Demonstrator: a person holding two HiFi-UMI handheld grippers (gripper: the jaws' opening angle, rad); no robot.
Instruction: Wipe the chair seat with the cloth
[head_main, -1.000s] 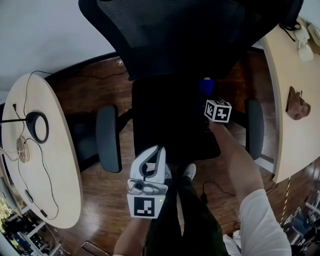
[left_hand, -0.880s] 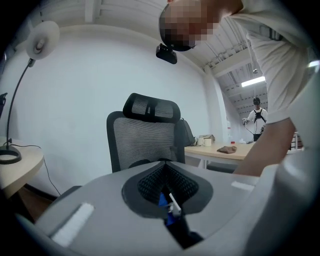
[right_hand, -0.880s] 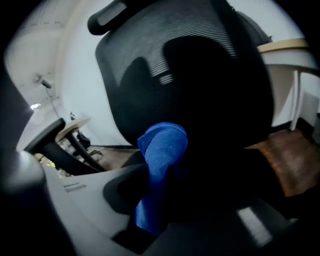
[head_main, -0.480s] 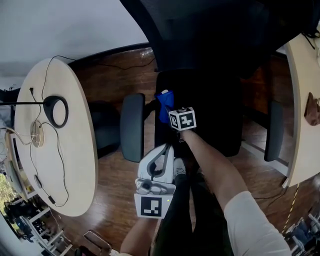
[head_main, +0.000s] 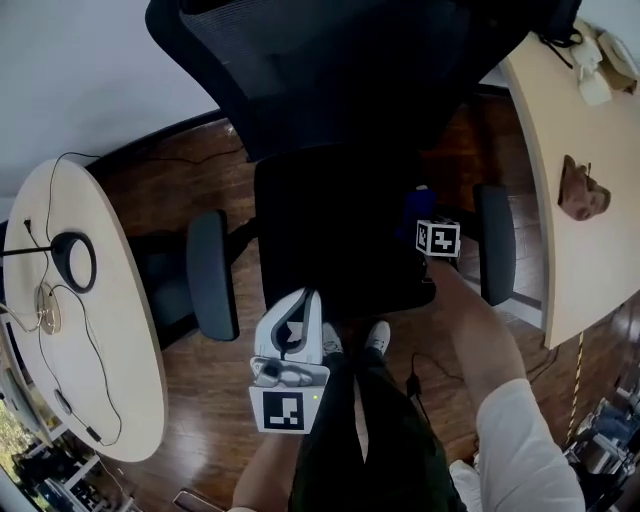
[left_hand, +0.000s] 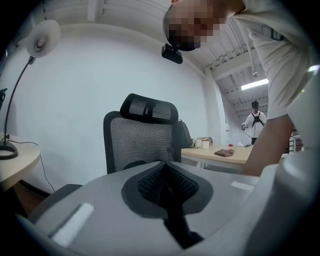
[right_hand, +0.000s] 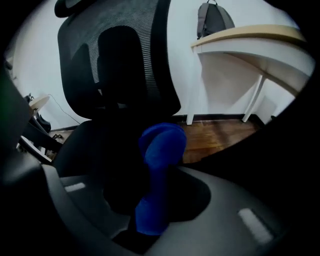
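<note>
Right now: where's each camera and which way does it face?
Head view: on the person's head, steeply down at the black mesh-backed office chair; shows arms, legs, left hand-held gripper, right hand-held gripper.
Left gripper view: on that shut gripper, level toward the backrest; arm at right.
Right gripper view: low over the seat, toward the backrest, clamping the crumpled blue cloth.
Both gripper views share the backrest.

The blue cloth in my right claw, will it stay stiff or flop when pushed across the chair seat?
Likely floppy: the cloth bulges and folds beyond the right claw. Probably light, one pinch holds it; on the seat it may bunch.
</note>
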